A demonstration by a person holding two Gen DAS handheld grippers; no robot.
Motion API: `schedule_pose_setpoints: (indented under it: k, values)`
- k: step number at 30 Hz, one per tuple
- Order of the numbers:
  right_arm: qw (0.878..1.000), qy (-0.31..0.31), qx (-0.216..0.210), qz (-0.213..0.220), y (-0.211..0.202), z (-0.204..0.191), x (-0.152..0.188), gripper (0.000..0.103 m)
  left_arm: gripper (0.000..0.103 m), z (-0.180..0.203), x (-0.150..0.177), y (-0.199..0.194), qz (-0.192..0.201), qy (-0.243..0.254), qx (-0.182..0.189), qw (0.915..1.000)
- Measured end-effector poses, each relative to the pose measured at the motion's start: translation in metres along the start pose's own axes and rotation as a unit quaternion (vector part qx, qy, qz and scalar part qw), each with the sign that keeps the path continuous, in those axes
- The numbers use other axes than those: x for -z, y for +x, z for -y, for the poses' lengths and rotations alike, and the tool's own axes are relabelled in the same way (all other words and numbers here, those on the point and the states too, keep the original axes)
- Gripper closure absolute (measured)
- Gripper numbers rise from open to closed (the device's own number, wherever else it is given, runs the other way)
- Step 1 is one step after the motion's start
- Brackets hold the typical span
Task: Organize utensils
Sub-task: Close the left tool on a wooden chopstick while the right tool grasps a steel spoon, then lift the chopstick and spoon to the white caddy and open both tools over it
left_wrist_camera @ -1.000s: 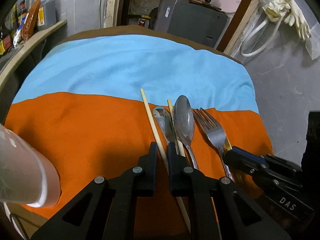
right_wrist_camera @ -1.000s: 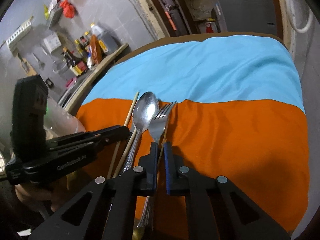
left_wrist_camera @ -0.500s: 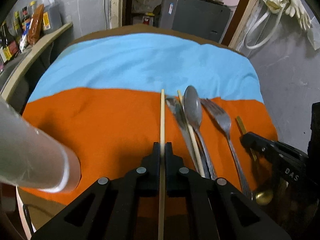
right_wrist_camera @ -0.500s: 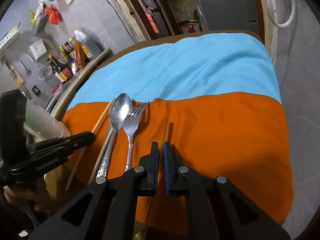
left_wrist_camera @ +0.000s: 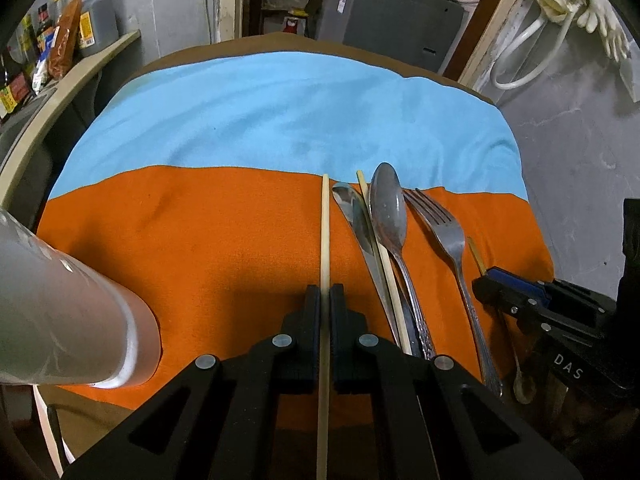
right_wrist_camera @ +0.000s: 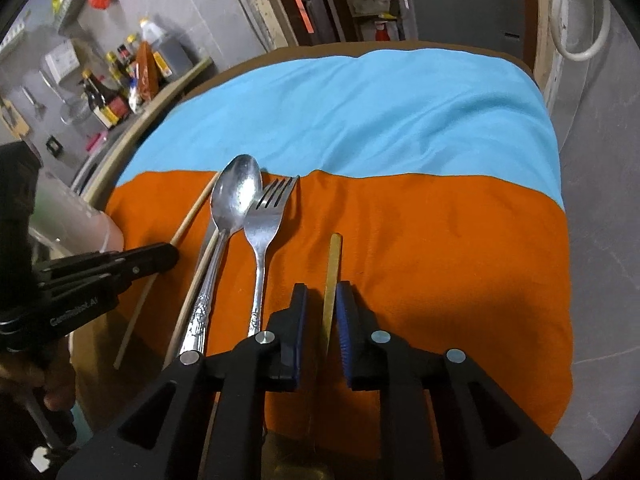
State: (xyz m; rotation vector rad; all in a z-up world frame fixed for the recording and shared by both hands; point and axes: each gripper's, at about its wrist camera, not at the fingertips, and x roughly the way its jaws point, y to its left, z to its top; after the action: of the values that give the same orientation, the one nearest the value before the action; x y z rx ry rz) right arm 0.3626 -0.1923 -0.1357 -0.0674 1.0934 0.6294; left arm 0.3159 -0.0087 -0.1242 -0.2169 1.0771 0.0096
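Since the earlier frame: my right fingers [right_wrist_camera: 321, 304] have parted, standing apart on either side of the gold handle [right_wrist_camera: 331, 276], which lies on the orange cloth [right_wrist_camera: 440, 260]. Left fingers [left_wrist_camera: 325, 300]: clamped on one chopstick [left_wrist_camera: 325, 232]. Beside it: knife [left_wrist_camera: 360, 228], second chopstick [left_wrist_camera: 384, 264], spoon [left_wrist_camera: 389, 212], fork [left_wrist_camera: 448, 232].

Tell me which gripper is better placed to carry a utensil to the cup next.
Left, probably. The left gripper is shut on the chopstick, with the cup lying on its side. The right gripper is open around the gold handle, not gripping.
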Motion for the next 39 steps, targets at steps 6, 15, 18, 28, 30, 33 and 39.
schedule_pose_setpoints:
  k: [6,15,18,28,30,33,39]
  values:
    - [1.000,0.014,0.010,0.017,-0.004,0.005,0.004,0.099,0.101,-0.010,0.012,-0.014,0.041,-0.035,0.044,0.9976]
    - [0.989,0.037,-0.024,0.140,-0.052,0.002,0.038,0.100,0.101,-0.003,0.041,-0.063,0.161,-0.032,0.088,0.9825]
    - [0.984,0.031,-0.028,0.176,-0.066,-0.006,0.045,0.100,0.101,-0.002,0.044,-0.074,0.180,-0.026,0.090,0.9791]
    - [0.973,0.027,-0.022,0.228,-0.081,-0.036,0.053,0.100,0.101,-0.006,0.050,-0.094,0.204,-0.018,0.114,0.9722]
    - [0.972,0.027,-0.018,0.234,-0.085,-0.040,0.057,0.100,0.101,-0.007,0.051,-0.097,0.208,-0.015,0.118,0.9709]
    - [0.969,0.027,-0.014,0.243,-0.089,-0.044,0.059,0.100,0.101,-0.007,0.053,-0.100,0.214,-0.013,0.123,0.9690]
    - [0.963,0.024,-0.008,0.267,-0.096,-0.053,0.066,0.100,0.101,-0.008,0.056,-0.107,0.229,-0.006,0.131,0.9644]
